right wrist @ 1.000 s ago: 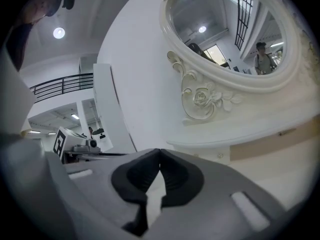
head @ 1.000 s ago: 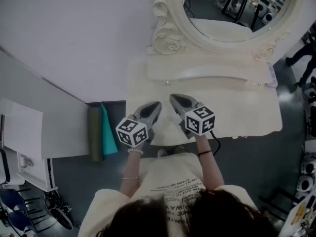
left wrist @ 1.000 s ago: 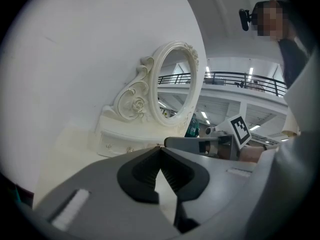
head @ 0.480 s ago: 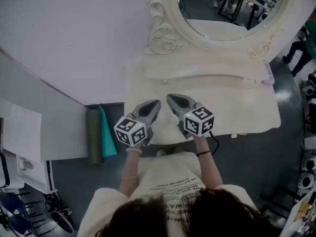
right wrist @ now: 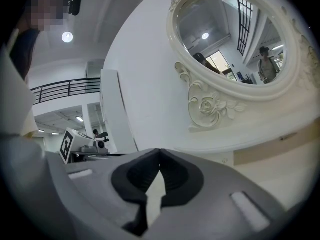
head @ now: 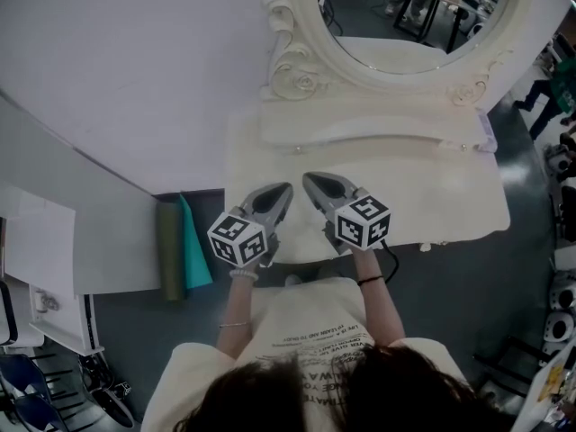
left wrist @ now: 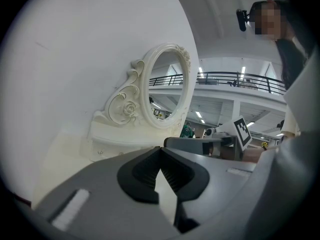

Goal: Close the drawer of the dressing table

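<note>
- Where is the dressing table (head: 450,196)?
- Against the white wall (head: 135,61), right in front of the person. It is cream, with an oval mirror (head: 405,16) in a carved frame. A moulded rose (head: 304,82) sits at the frame's lower left.
- And the drawer?
- From the head view I cannot tell which part is the drawer. A low raised tier runs under the mirror, with a small knob (head: 298,149) near its left end. The middle of the table's front edge (head: 304,252) bulges toward the person, just under both grippers. Whether that is a drawer front standing out, I cannot say.
- What are the grippers doing?
- The left gripper (head: 284,189) and the right gripper (head: 309,179) hang side by side over the front middle of the tabletop. Their tips point toward the mirror and angle in toward each other, close but apart.
- How do their jaws stand?
- Both pairs are closed with the tips meeting. Each gripper view shows nothing between them, only the pale tabletop through the gap behind the tips.
- Anything else nearby?
- A teal and olive roll (head: 184,246) lies on the dark floor, left of the table. The person's cream printed shirt (head: 310,331) fills the bottom of the head view.
</note>
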